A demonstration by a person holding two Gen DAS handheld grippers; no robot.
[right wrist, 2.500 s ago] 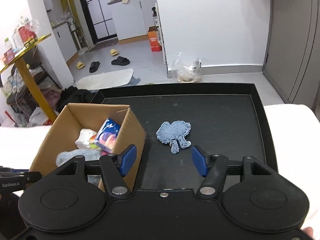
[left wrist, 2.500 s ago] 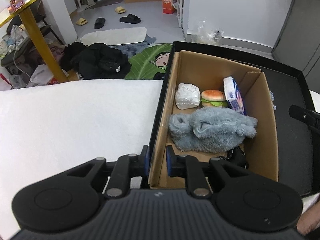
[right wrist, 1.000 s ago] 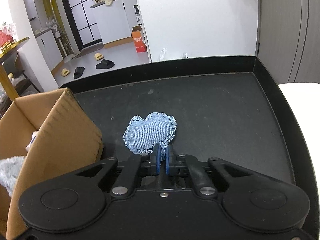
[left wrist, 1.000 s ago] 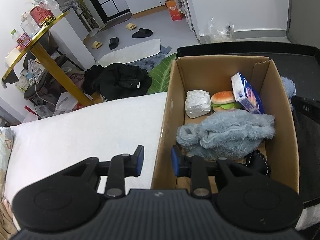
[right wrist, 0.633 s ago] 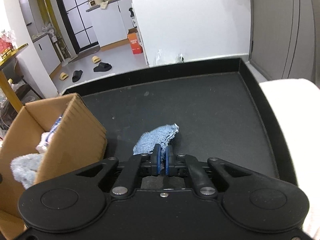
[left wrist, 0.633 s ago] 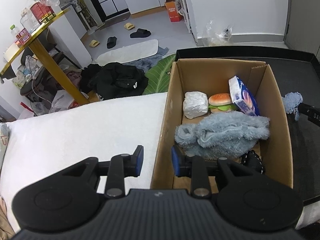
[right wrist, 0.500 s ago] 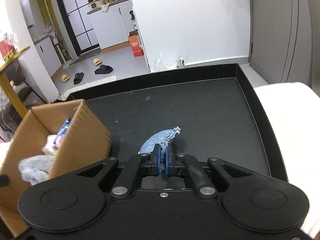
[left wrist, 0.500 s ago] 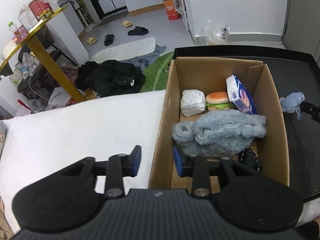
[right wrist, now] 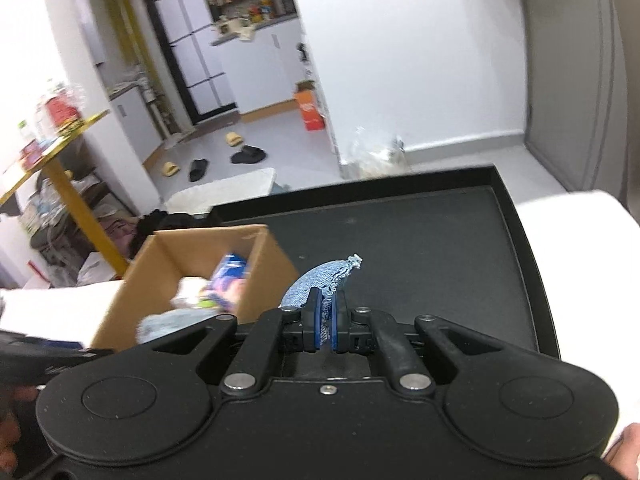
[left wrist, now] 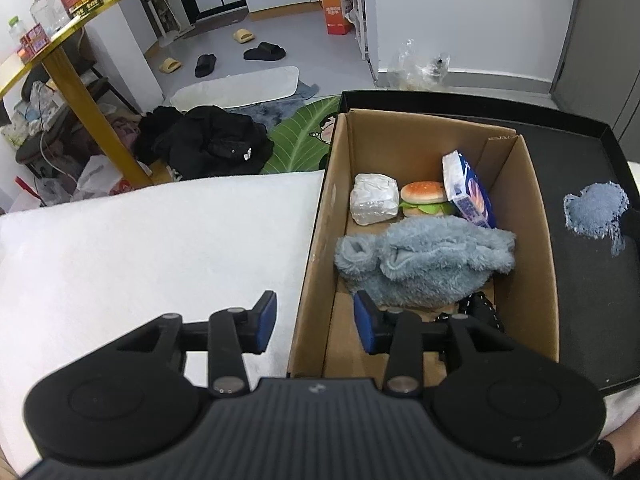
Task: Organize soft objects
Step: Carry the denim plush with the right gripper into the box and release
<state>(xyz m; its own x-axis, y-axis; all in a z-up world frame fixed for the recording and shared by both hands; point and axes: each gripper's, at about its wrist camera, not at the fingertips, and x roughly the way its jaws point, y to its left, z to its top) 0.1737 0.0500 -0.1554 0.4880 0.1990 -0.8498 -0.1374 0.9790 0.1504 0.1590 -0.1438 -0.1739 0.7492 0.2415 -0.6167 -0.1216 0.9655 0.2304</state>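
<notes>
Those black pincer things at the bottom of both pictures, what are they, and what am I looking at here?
There is no robot here. A person holds a hand-held gripper in each hand, and a wide-angle camera on each one looks out along its two blue-tipped fingers.

The left view shows the left hand-held gripper straddling the near wall of a cardboard box; its jaws are opening and not pressing on the wall. Inside the box lie a fluffy grey-blue plush, a toy hamburger, a white wrapped packet and a blue-and-white pack. The box stands in a black tray on a white surface.

The right view shows the right hand-held gripper, shut on a small denim piece, held above the tray.
</notes>
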